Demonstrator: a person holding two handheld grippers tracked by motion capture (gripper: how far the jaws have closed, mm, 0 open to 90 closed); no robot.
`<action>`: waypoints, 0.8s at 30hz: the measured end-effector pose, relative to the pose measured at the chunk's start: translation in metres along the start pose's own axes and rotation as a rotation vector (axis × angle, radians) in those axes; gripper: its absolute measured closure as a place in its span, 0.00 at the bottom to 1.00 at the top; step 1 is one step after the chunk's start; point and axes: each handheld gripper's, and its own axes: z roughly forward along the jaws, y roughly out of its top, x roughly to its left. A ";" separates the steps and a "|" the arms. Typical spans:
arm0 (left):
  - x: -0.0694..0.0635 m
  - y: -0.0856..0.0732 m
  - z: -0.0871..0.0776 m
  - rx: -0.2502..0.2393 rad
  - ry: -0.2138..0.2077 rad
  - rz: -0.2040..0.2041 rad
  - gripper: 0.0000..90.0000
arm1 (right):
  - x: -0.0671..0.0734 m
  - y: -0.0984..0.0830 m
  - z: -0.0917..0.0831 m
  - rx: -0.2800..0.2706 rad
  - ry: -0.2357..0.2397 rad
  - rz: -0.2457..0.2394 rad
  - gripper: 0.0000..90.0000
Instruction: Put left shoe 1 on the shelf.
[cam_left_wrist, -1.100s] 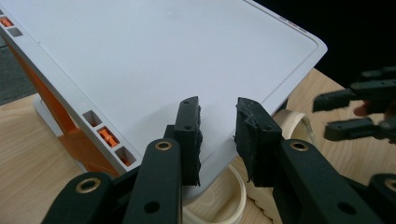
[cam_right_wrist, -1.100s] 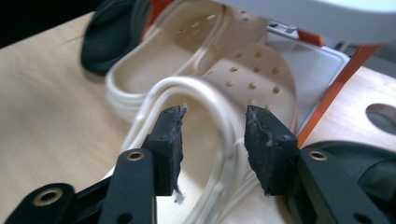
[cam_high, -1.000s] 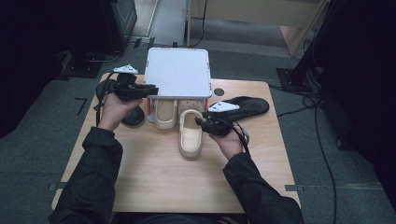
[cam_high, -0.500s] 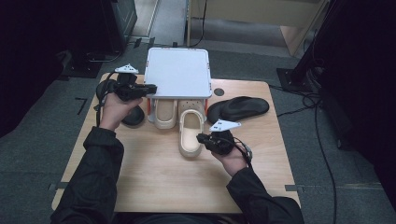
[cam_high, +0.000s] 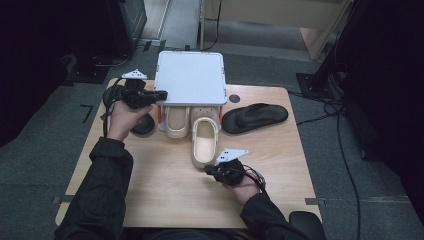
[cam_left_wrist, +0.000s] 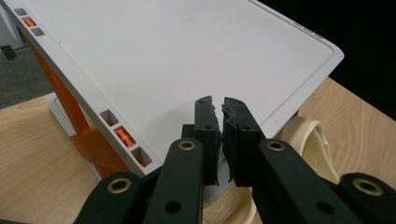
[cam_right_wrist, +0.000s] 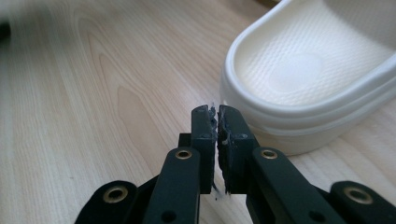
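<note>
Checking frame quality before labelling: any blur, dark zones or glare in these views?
High view: surroundings fall nearly black, table evenly lit, mildly soft. Right gripper view: tool sharp, wood at the upper left blurred, cream slipper slightly soft. Left gripper view: crisp, white rack top bright but not blown out, black corner upper right.

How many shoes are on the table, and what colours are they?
Cream shoes: 2, one partly under the white rack, one out in front.
Black shoes: 2, one right of the rack, one partly hidden by the left hand.
Total: 4
</note>
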 end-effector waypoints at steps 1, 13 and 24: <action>0.000 0.000 0.000 -0.002 -0.001 -0.002 0.94 | -0.001 0.000 0.003 0.008 -0.002 -0.008 0.95; 0.000 -0.001 0.000 -0.006 -0.001 -0.006 0.95 | -0.011 0.010 0.018 0.017 -0.047 -0.034 0.99; 0.000 -0.001 0.000 -0.005 -0.003 -0.009 0.96 | -0.035 0.029 0.023 -0.024 -0.093 -0.005 0.99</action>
